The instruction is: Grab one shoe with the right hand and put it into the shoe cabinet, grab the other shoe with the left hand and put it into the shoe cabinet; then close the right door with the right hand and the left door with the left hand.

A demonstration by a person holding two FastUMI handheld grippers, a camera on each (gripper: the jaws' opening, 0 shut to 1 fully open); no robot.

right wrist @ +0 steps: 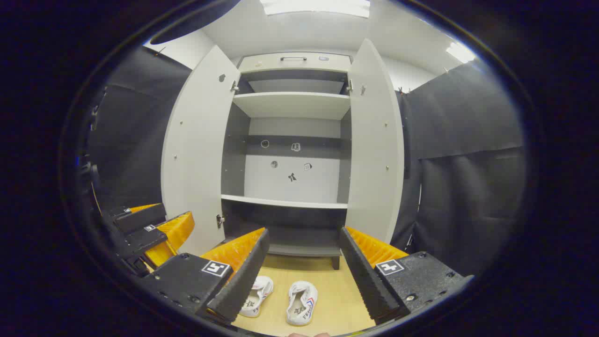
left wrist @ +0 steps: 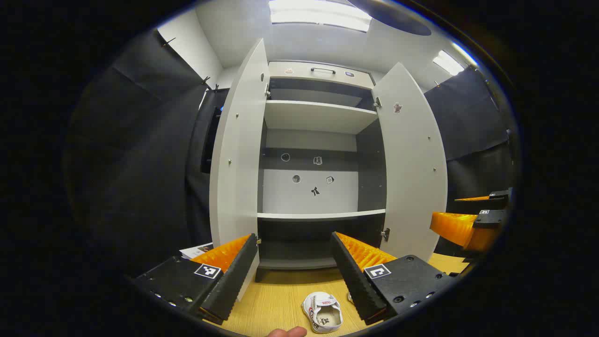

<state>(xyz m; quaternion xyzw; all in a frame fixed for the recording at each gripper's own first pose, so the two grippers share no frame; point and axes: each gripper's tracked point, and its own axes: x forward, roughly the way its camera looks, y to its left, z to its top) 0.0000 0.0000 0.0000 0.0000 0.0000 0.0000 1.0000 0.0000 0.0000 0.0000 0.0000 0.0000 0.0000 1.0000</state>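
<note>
Two white shoes lie on the wooden floor in front of the shoe cabinet: one shoe between my right gripper's fingers' lines, the other shoe partly behind the left finger. In the left gripper view one white shoe lies below my left gripper, which stands open and empty. My right gripper is open and empty too, above the shoes. Both cabinet doors, the left door and the right door, stand wide open. The cabinet has bare shelves.
The other gripper shows at the right edge of the left gripper view, and at the left edge of the right gripper view. Black cloth walls flank the cabinet. A fingertip pokes in at the bottom. Some paper lies left of the cabinet.
</note>
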